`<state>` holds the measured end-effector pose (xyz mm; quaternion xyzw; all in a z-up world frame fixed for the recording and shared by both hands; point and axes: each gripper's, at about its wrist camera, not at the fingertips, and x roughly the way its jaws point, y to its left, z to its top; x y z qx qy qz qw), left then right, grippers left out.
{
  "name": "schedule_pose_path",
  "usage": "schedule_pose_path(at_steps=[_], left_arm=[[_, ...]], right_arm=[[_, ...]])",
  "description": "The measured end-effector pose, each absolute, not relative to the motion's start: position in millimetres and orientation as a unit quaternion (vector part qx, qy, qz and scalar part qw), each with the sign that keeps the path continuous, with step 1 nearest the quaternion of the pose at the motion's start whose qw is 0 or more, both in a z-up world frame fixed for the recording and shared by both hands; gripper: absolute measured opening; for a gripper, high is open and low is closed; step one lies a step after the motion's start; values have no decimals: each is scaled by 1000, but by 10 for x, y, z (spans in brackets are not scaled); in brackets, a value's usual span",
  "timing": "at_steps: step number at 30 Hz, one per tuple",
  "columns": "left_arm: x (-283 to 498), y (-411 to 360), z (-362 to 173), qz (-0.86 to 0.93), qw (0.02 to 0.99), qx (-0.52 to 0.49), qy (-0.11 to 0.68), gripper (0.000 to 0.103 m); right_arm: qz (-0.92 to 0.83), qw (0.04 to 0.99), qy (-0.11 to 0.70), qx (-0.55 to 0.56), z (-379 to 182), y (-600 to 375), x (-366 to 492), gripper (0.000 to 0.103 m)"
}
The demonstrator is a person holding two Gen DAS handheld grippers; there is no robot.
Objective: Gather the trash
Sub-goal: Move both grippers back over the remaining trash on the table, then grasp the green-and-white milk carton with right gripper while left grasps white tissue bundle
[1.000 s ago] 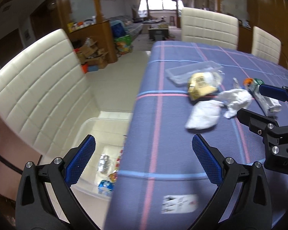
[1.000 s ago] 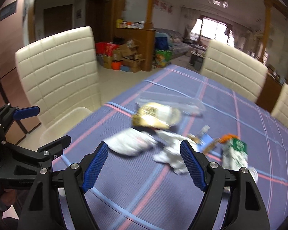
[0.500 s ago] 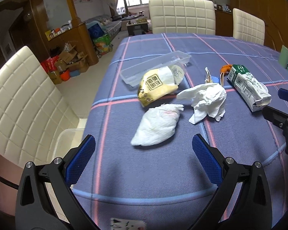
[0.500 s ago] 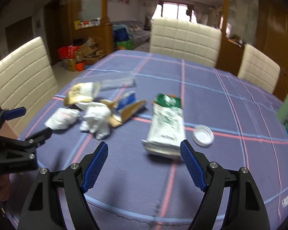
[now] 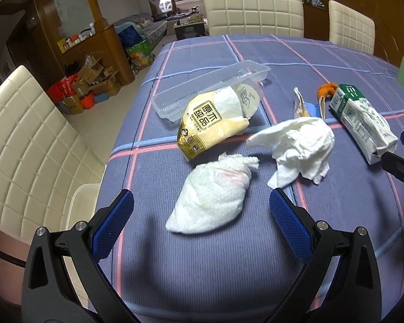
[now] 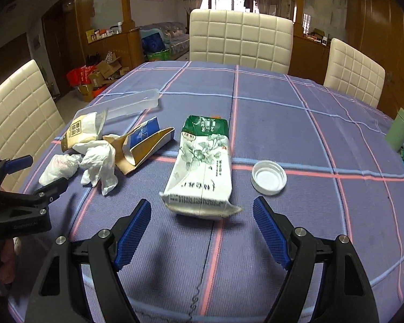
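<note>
Two hand-held grippers are seen poised over a littered surface [image 6: 282,113] covered in a blue checked cloth. The left hand-held gripper [image 5: 201,220] is held with its blue pads spread wide and nothing pinched; a wadded white paper towel [image 5: 212,196] lies on the cloth directly ahead, between the lines of its fingers but untouched. Just beyond that wad, a gold snack wrapper [image 5: 207,126] is seen resting against a clear plastic tray [image 5: 202,91], and a second crumpled tissue [image 5: 299,148] lies ahead and to the right.

The right hand-held gripper [image 6: 202,223] is likewise spread, with no item between its pads. A flattened green-and-white milk carton [image 6: 202,164] is laid on the cloth straight ahead of it, its torn near end just beyond the fingertips and apart from them. A white bottle cap [image 6: 269,177] is set open side up, ahead and to the right, near the carton but not touching it. Ahead and to the left, a torn blue-and-brown cardboard box [image 6: 142,145] is seen beside the tissues. A pale green container [image 6: 398,132] stands at the surface's far right edge.

Cream quilted chairs [image 6: 239,40] are drawn up around the surface. In the left wrist view, the rim of a white bin [image 5: 78,204] is visible below the surface's edge, left of the left hand-held gripper.
</note>
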<state>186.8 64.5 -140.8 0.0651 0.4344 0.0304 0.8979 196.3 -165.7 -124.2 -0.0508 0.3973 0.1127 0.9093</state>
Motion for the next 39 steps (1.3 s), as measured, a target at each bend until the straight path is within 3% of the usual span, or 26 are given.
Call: schedule_pose_path(at_steps=[3,5,8,10,11,13,17,39], left_arm=[[1909,644,-1426,28,897,67,437,97],[1918,634,-1441,28,896,71,437,89],[1933,636,-1483,24,894,73,441,76],[1922,638,-1481,16,896,70,439,59],[1917,634,-1477,12,895,68,440,54],[1895,636,-1464,8,895,64,442,35],[1799,597,-1409,9,900,76,429,30],[1047,692,-940,27,928,78,364,30]], right_arm=[[109,909,398,-51,-1271,-1640,2048,76],[105,909,400,-52,-1294,-1628,2084,76],[108,906,405,-50,-1339,-1604,2105,67],[106,909,400,-53,-1343,-1587,2077,64],[105,909,399,-57,-1338,-1574,2059,55],[109,908,400,-57,-1341,-1560,2025,54],[106,912,391,-65,-1321,-1545,1951,53],[153,921,346,-88,-886,-1255,1277,53]])
